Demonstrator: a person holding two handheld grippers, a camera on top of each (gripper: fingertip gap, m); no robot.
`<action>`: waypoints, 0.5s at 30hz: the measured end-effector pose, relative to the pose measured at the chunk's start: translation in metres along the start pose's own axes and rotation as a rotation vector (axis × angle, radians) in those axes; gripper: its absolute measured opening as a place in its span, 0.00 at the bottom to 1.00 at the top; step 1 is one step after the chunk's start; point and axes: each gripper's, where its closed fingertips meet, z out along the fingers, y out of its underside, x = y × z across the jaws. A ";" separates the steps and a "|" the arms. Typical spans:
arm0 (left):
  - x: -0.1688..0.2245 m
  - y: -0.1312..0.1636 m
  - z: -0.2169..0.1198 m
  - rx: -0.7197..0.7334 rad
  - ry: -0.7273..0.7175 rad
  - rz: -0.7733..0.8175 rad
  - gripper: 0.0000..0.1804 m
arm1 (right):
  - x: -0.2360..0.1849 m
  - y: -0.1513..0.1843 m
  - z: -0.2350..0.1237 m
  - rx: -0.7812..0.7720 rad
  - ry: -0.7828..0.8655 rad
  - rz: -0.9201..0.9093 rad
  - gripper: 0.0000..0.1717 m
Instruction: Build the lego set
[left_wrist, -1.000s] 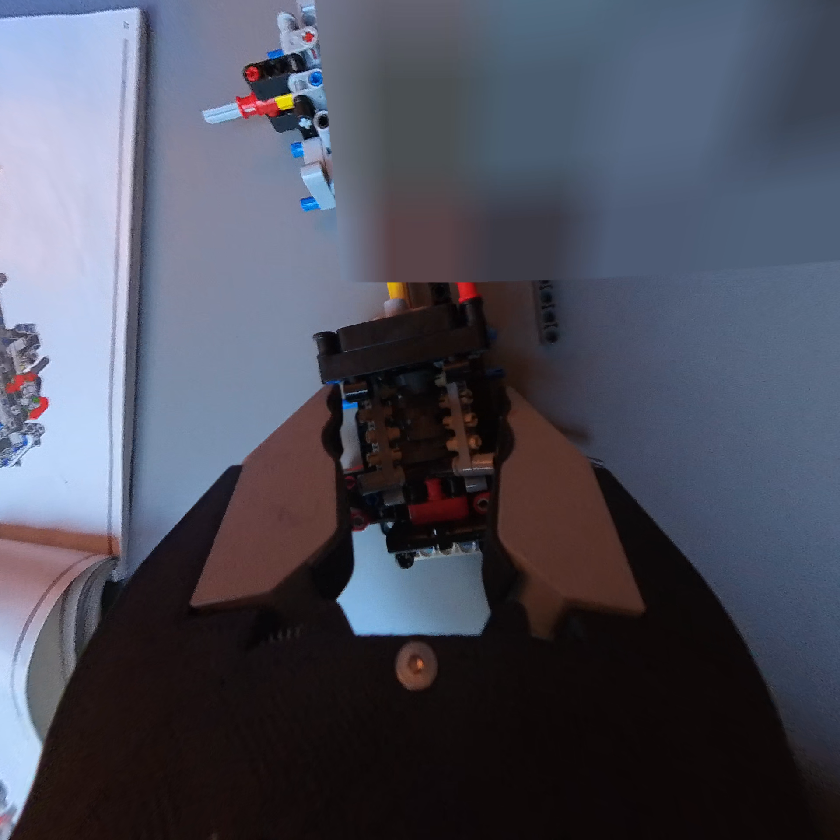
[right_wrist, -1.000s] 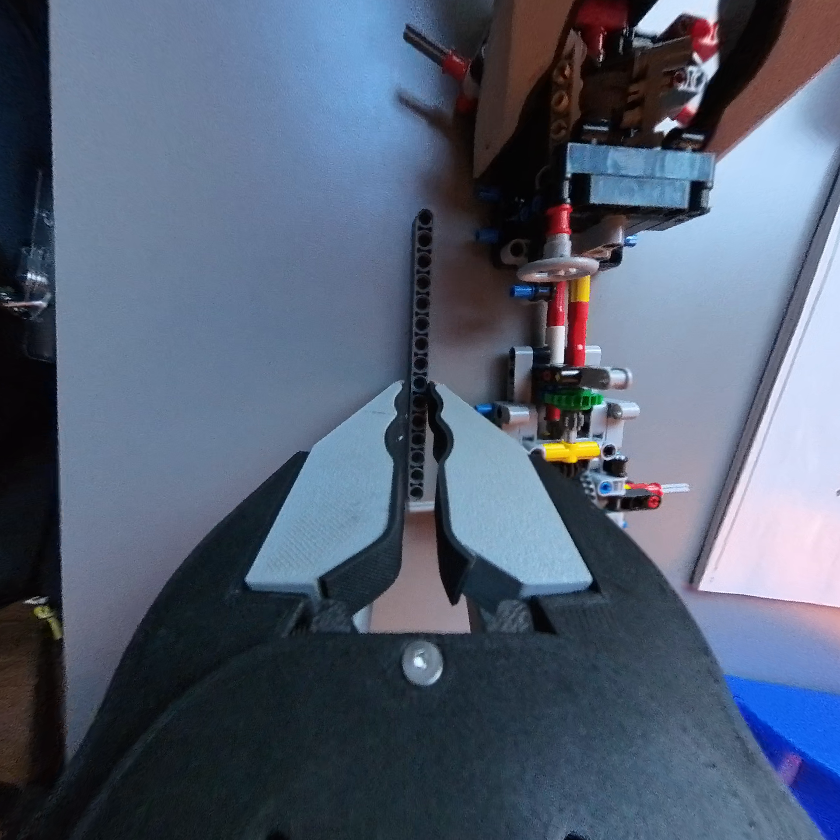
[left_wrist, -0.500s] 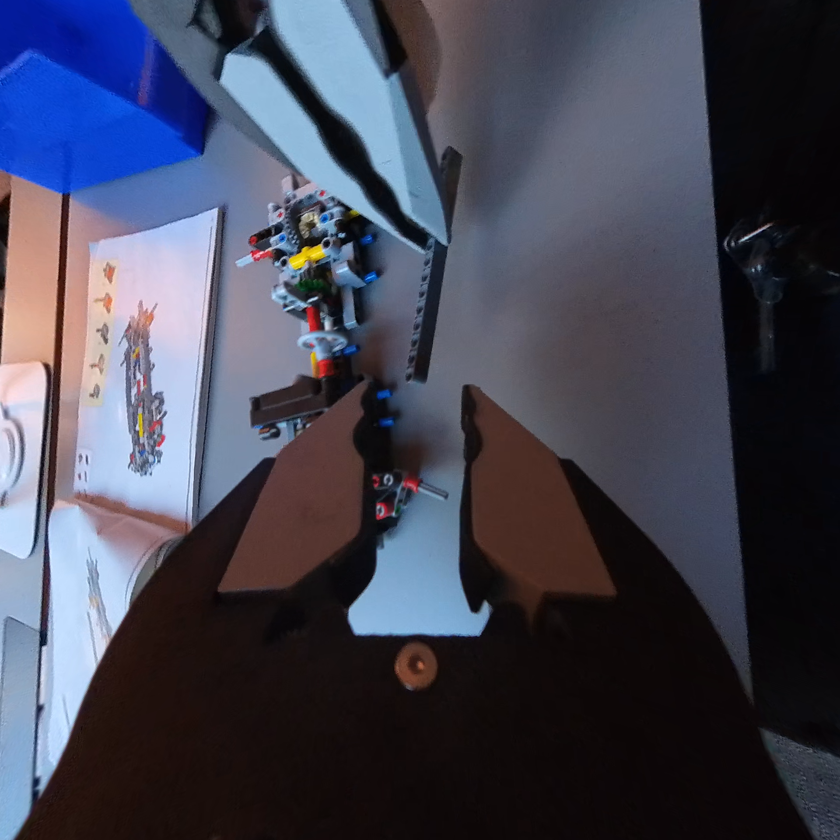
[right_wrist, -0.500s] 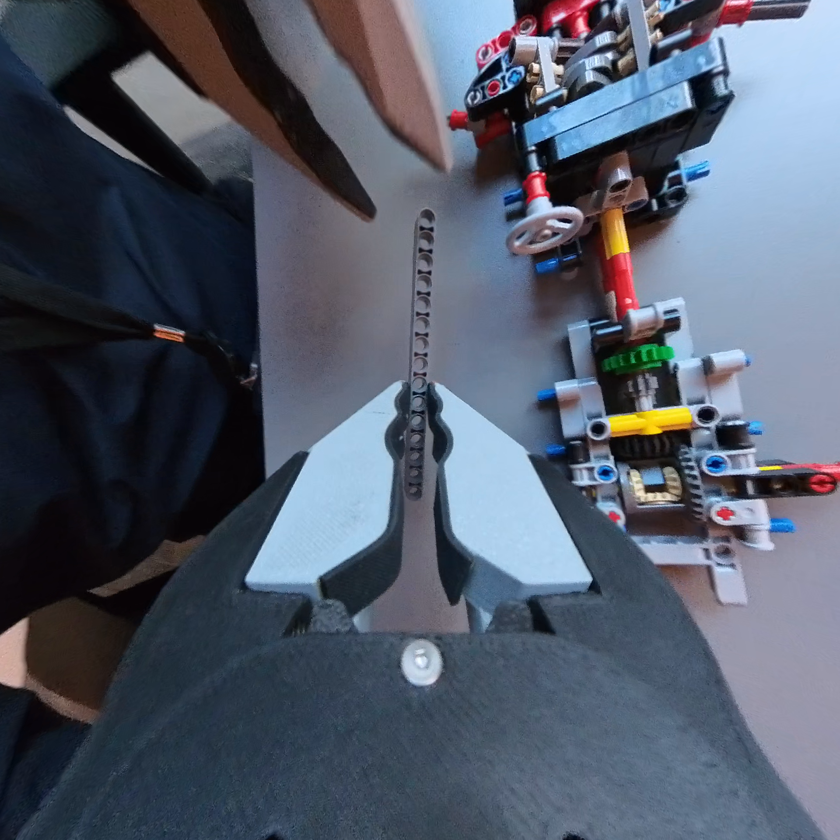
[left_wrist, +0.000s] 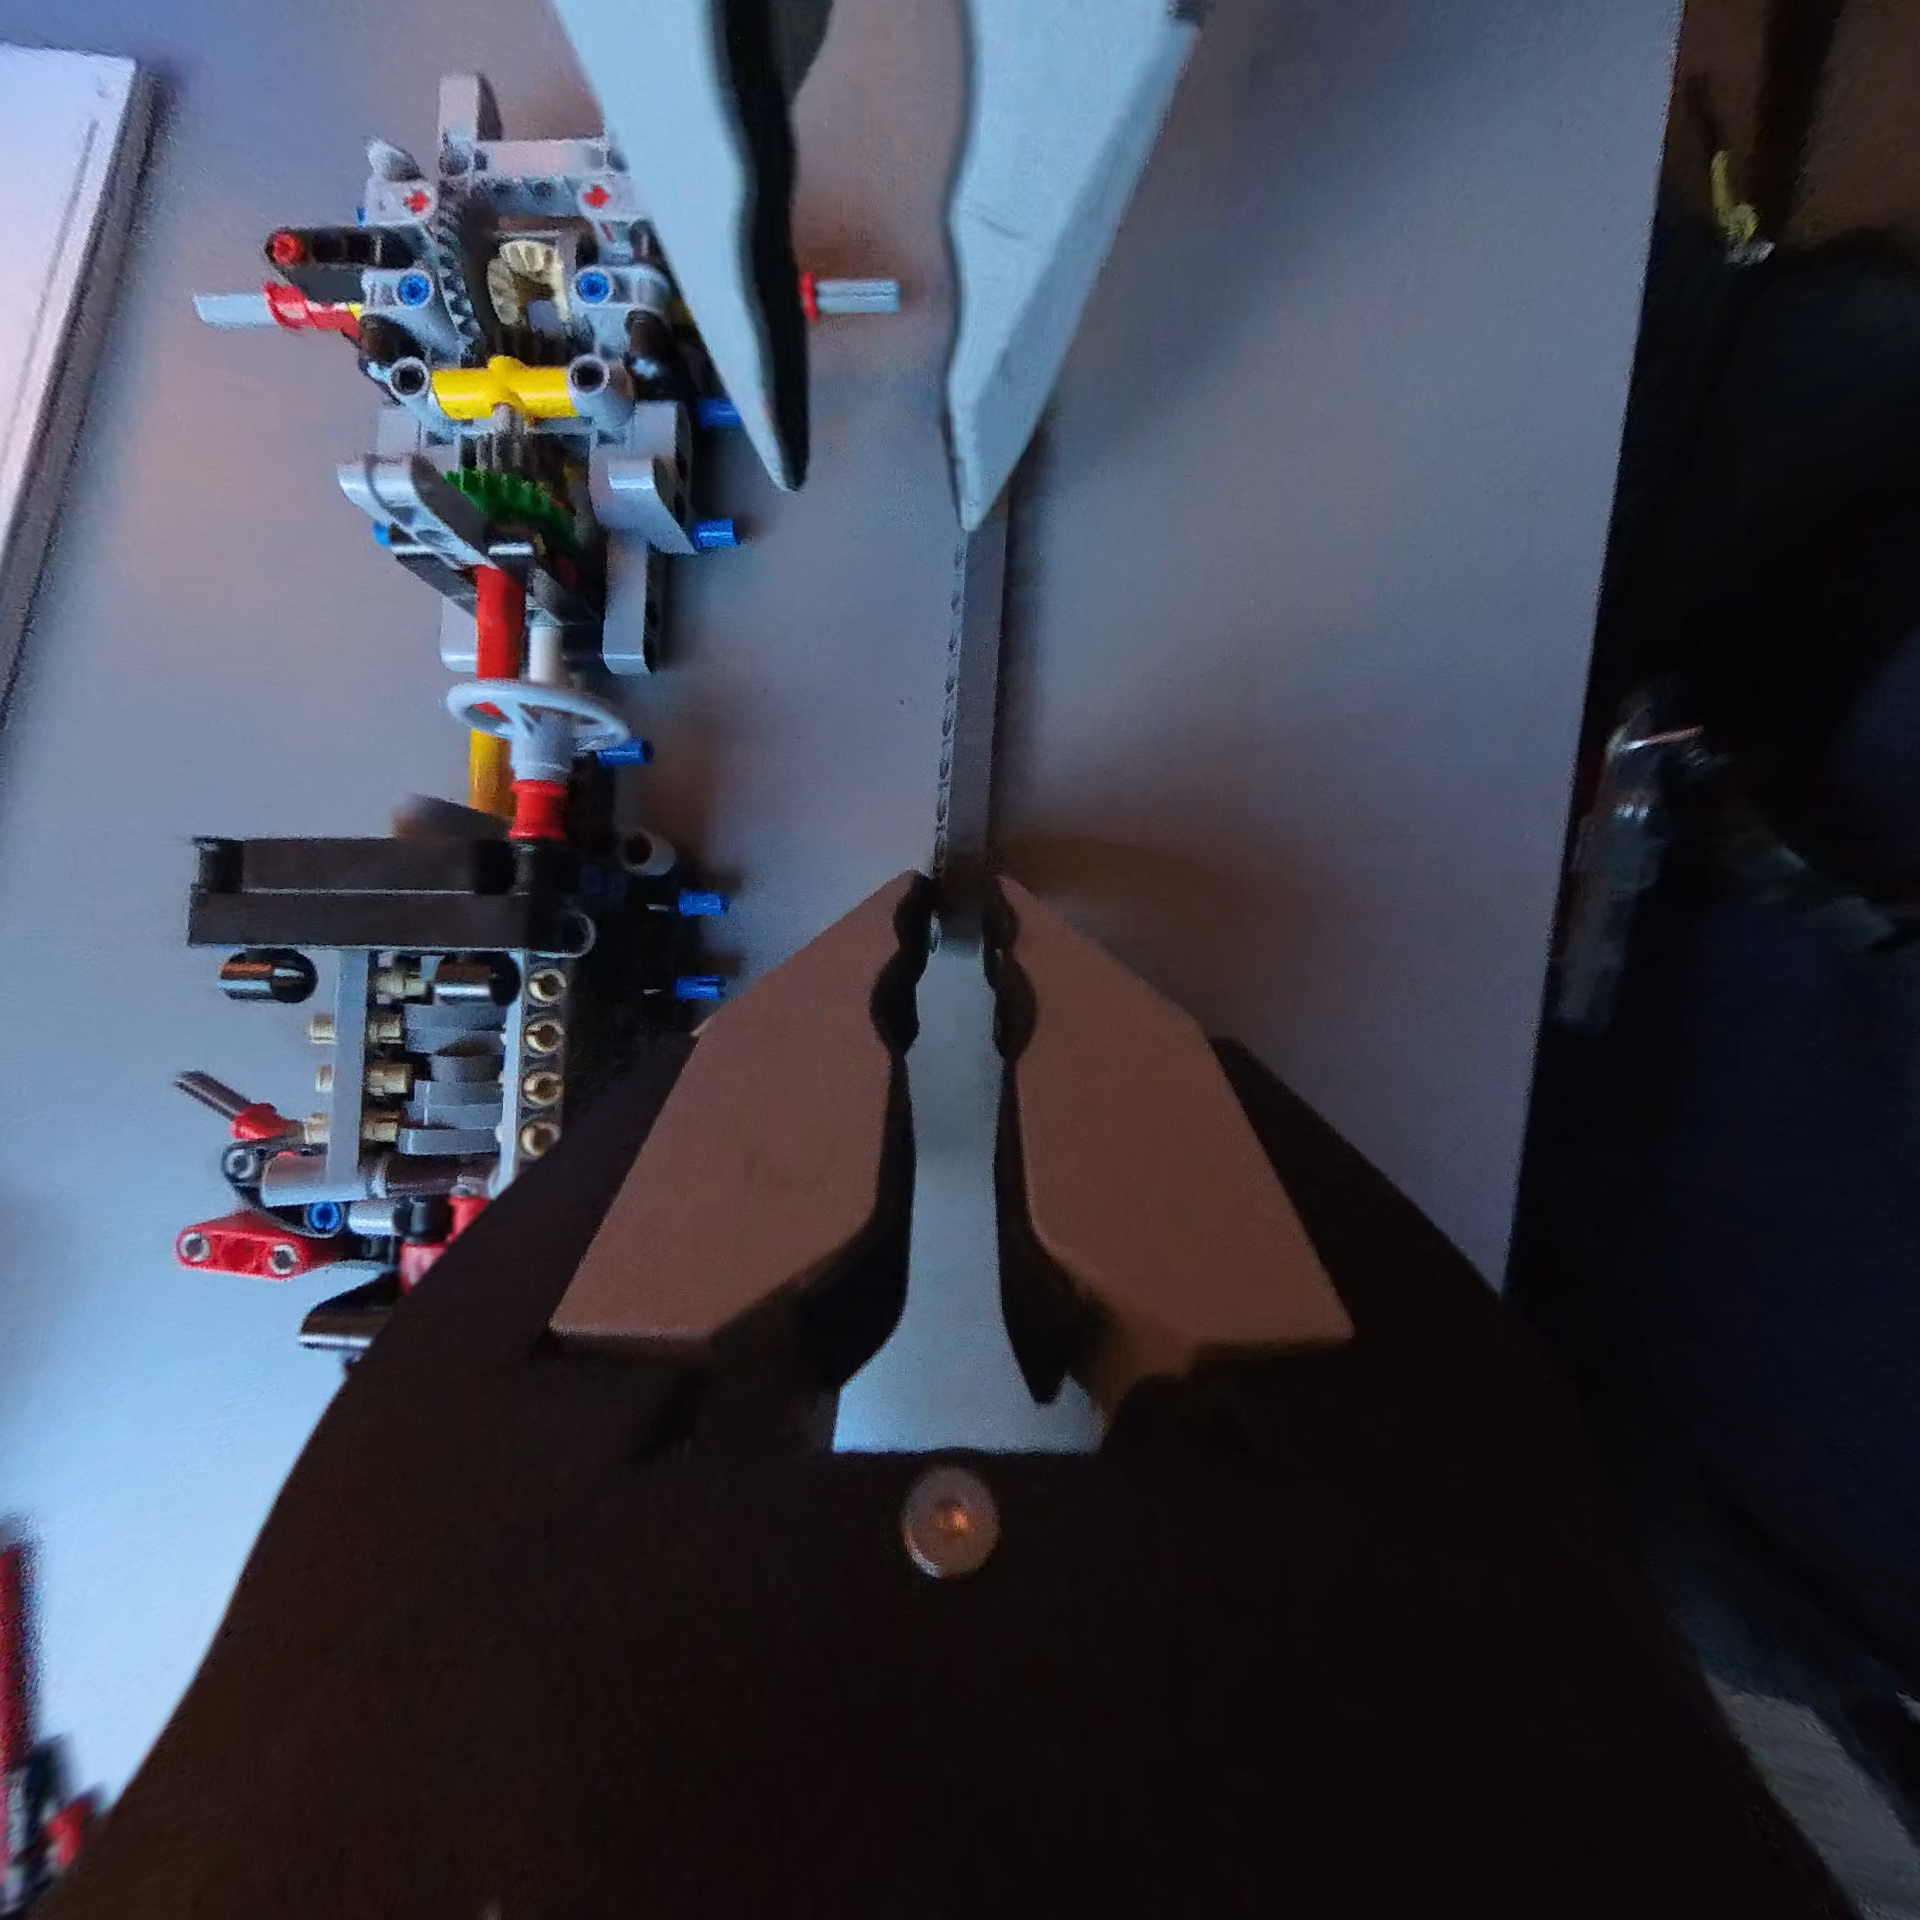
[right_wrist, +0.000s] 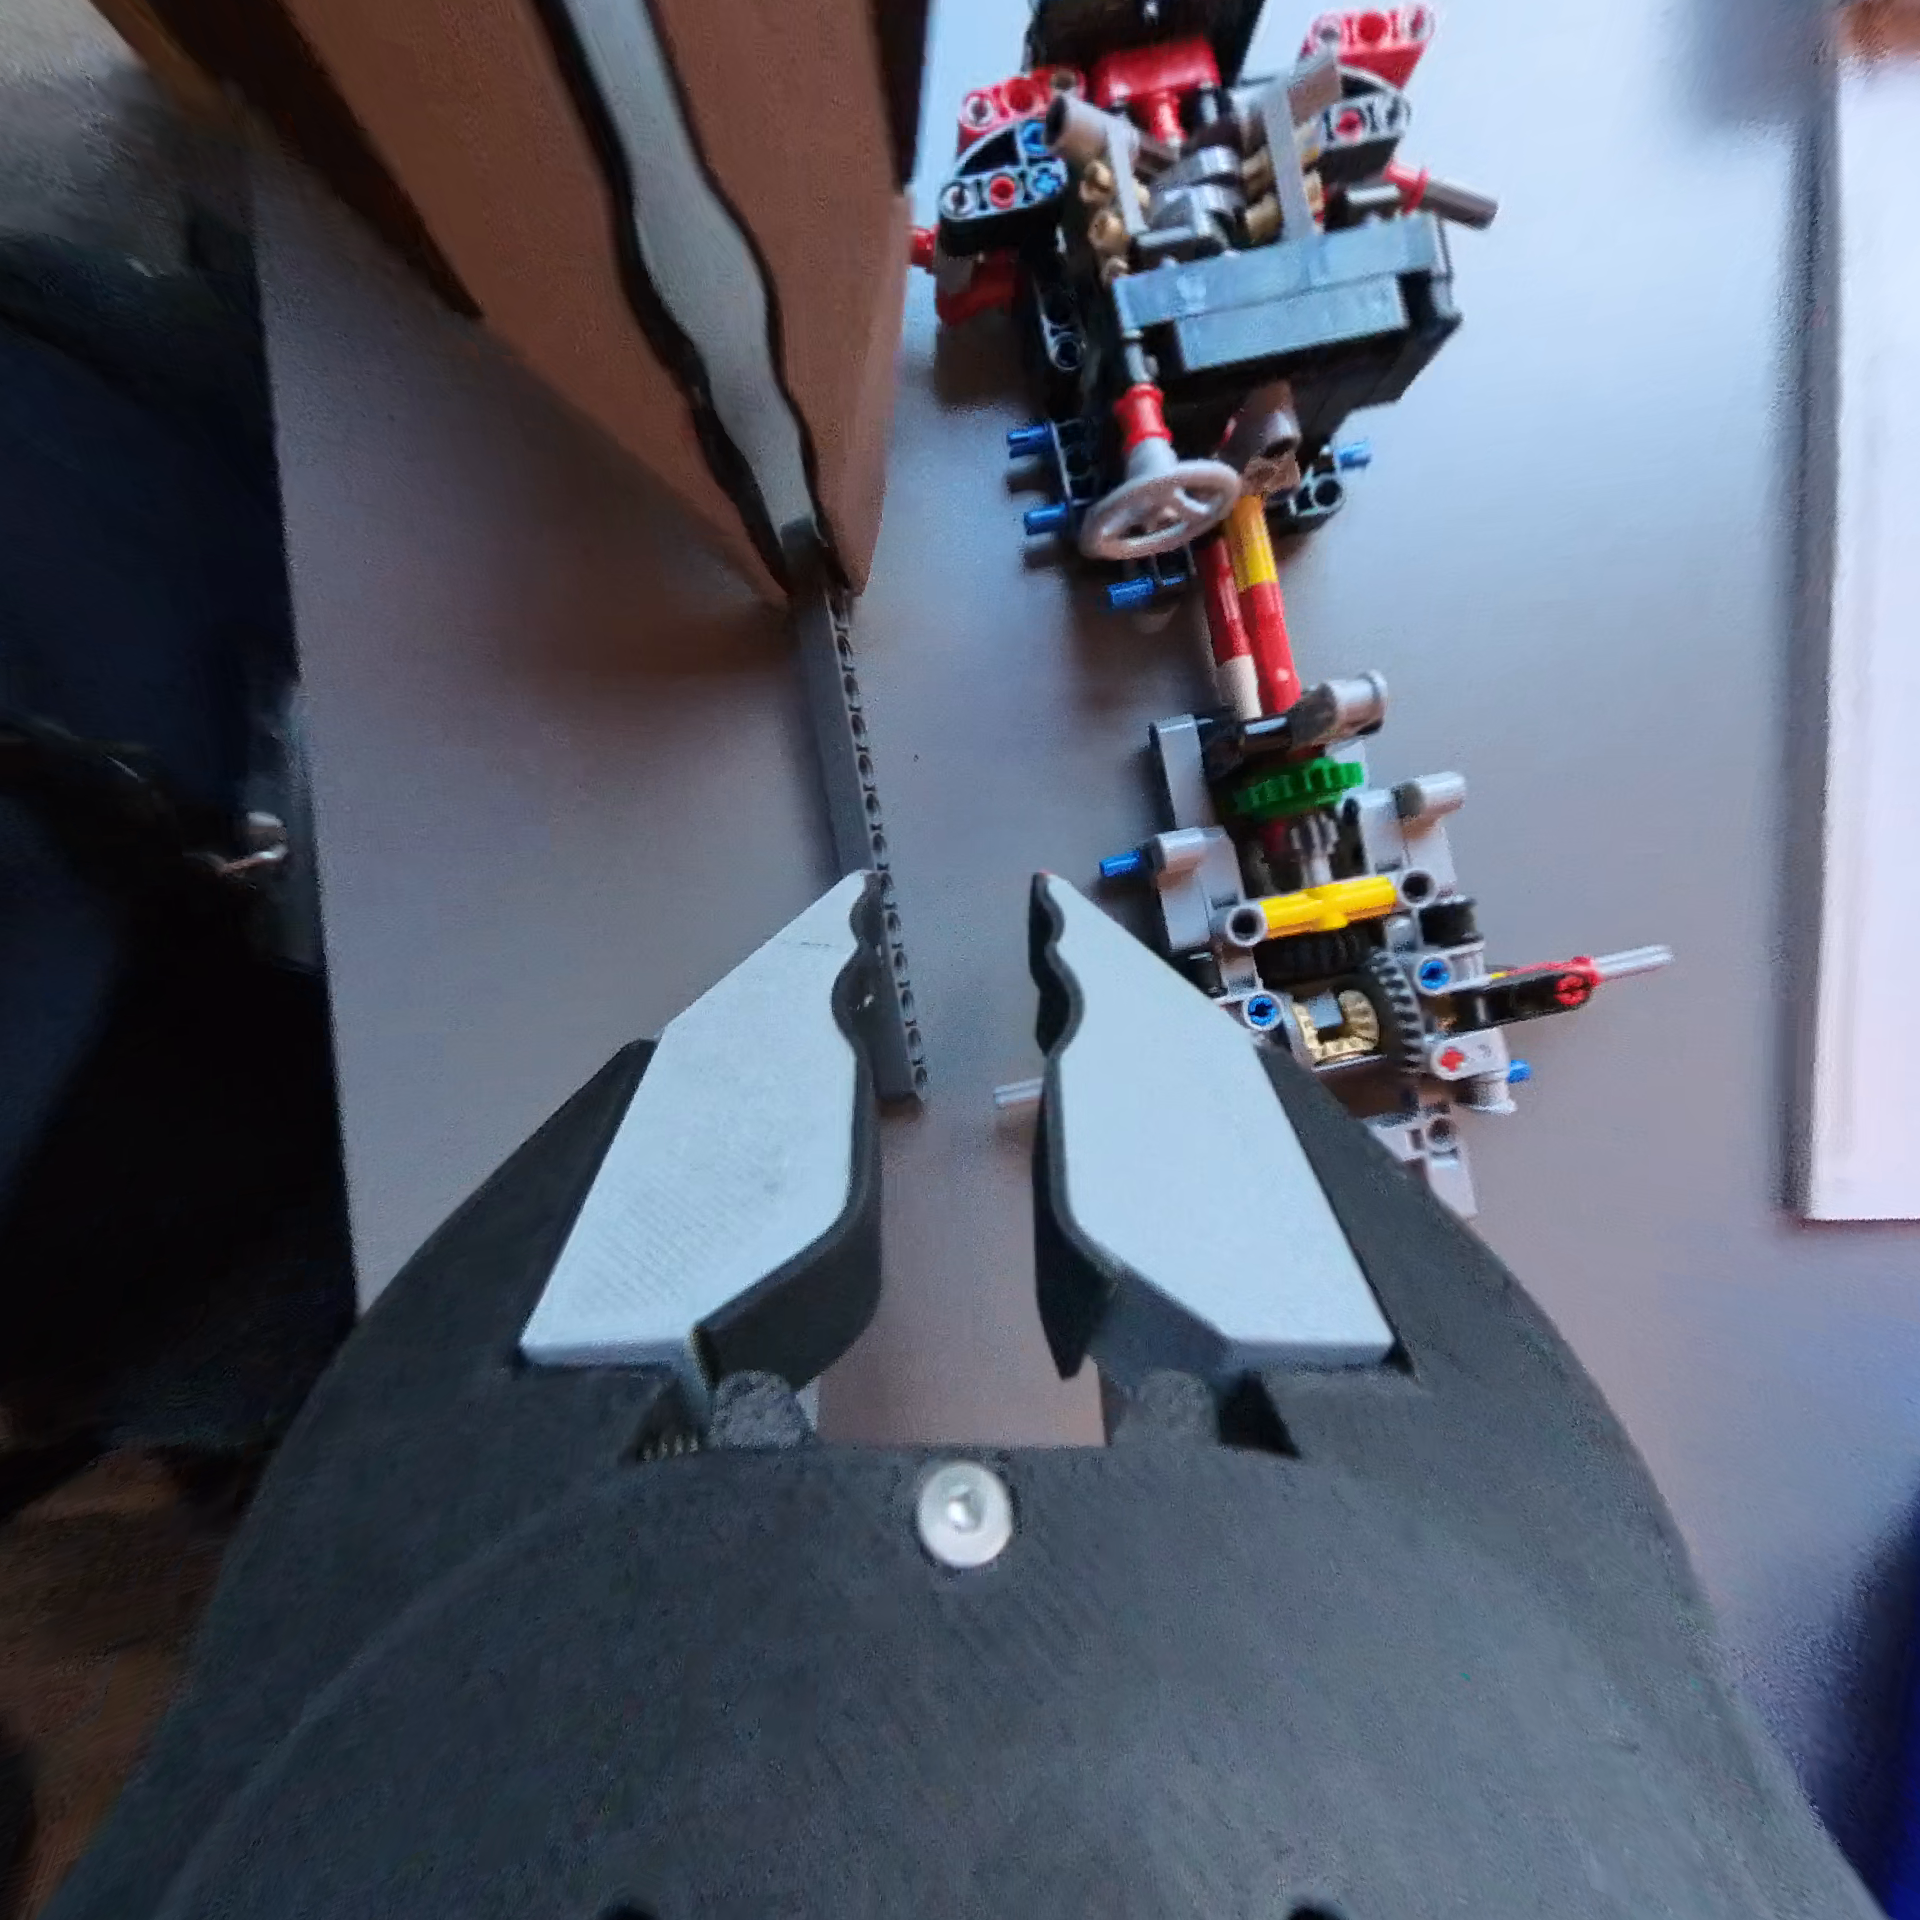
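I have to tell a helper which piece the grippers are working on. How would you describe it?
On the grey table, left of the colourful brick-built chassis, lies a long dark grey beam with a row of holes. Unlike the chassis, it is one plain loose strip, its far end between the brown fingers.

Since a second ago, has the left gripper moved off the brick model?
Yes. The left gripper was closed around the engine end of the brick model; now it sits to the model's right, its fingers closed on the end of the long grey beam.
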 end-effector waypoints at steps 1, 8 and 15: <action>-0.001 -0.001 0.000 0.007 0.005 -0.020 0.04 | -0.001 0.001 0.001 -0.009 0.037 -0.042 0.14; -0.008 -0.003 0.003 0.011 -0.006 -0.057 0.04 | -0.004 0.002 0.008 -0.042 0.138 -0.175 0.01; -0.011 -0.002 0.003 -0.001 -0.022 -0.038 0.05 | -0.003 0.009 0.012 -0.054 0.117 -0.157 0.03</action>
